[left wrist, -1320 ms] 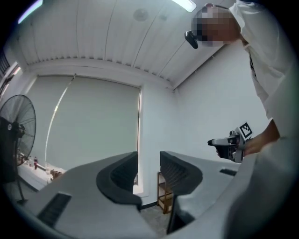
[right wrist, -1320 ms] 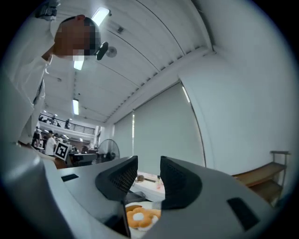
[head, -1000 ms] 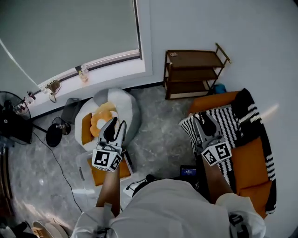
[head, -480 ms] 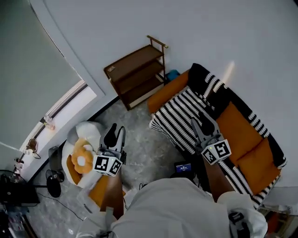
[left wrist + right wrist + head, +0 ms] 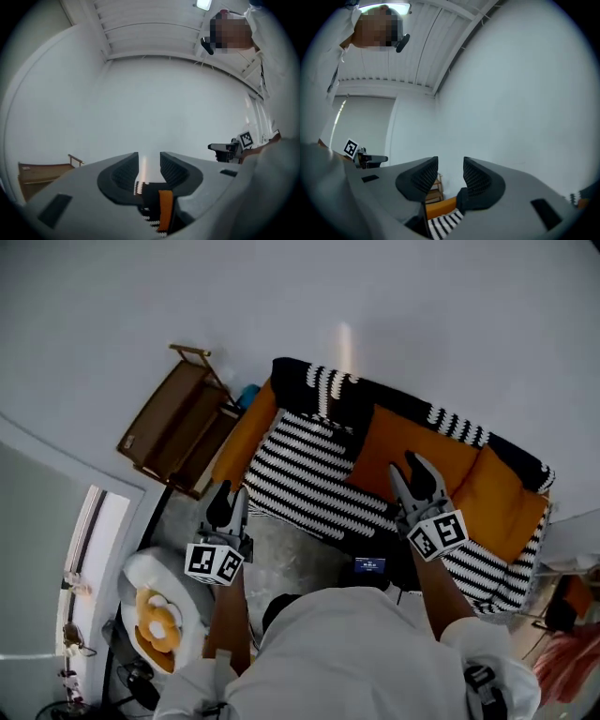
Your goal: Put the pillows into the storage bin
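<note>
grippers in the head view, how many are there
2. Left gripper over the floor by the sofa's left end; right gripper over the sofa. None looks hidden.

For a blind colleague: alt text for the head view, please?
Seen from above, a person holds the left gripper and right gripper, both open and empty, the left's jaws just opened slightly wider, toward an orange sofa under a striped blanket. A wooden shelf stands beside it; a flower-shaped pillow lies lower left.
</note>
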`<control>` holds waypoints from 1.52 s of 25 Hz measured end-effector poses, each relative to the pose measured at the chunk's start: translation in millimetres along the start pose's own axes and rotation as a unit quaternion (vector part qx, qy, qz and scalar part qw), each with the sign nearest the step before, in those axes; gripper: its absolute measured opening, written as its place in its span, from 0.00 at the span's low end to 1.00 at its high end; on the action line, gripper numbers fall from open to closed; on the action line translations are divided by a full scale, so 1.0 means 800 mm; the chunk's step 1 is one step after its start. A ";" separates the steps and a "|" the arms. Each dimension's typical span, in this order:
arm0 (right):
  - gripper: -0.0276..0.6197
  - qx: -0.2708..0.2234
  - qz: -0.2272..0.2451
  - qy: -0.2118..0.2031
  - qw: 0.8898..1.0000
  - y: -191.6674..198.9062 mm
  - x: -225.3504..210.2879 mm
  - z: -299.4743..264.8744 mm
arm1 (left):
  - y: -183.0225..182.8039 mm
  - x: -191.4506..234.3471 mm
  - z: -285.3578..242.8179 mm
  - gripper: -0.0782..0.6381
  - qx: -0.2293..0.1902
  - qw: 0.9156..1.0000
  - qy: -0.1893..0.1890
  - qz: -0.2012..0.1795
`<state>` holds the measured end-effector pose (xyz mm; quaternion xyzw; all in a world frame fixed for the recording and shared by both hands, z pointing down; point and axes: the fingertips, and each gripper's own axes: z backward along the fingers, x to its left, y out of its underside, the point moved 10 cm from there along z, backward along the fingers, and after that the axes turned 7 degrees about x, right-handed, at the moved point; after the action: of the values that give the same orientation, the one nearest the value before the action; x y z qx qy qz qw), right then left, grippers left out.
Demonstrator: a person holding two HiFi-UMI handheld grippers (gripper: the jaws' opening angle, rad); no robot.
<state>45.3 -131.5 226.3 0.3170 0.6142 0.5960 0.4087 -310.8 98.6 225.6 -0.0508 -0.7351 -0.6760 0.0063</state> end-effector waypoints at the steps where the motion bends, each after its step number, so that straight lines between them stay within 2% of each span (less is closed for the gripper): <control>1: 0.31 0.001 -0.006 0.022 1.000 0.002 -0.023 0.014 | 0.001 -0.012 -0.028 0.31 0.005 1.000 0.018 0.000; 6: 0.32 0.008 -0.035 0.123 0.992 0.022 -0.101 0.093 | 0.015 -0.070 -0.137 0.32 0.036 0.994 0.103 -0.002; 10: 0.32 0.017 -0.061 0.199 0.978 0.050 -0.134 0.154 | 0.039 -0.106 -0.209 0.33 0.062 0.984 0.164 0.004; 13: 0.34 0.030 -0.075 0.242 0.967 0.072 -0.156 0.183 | 0.061 -0.124 -0.259 0.34 0.085 0.977 0.197 0.009; 17: 0.36 0.051 -0.101 0.290 0.950 0.100 -0.185 0.198 | 0.097 -0.133 -0.321 0.34 0.125 0.967 0.221 0.016; 26: 0.38 0.118 -0.169 0.344 0.916 0.186 -0.252 0.169 | 0.192 -0.116 -0.454 0.37 0.207 0.944 0.254 0.025; 32: 0.40 0.169 -0.222 0.373 0.885 0.250 -0.291 0.139 | 0.275 -0.087 -0.537 0.39 0.262 0.926 0.268 0.047; 38: 0.41 0.206 -0.226 0.381 0.872 0.299 -0.328 0.124 | 0.360 -0.076 -0.602 0.41 0.310 0.909 0.274 0.050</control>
<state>230.9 -293.5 500.5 -0.0050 0.8861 0.4220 0.1915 -255.5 -361.5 547.9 0.1041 -0.8733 -0.4004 0.2572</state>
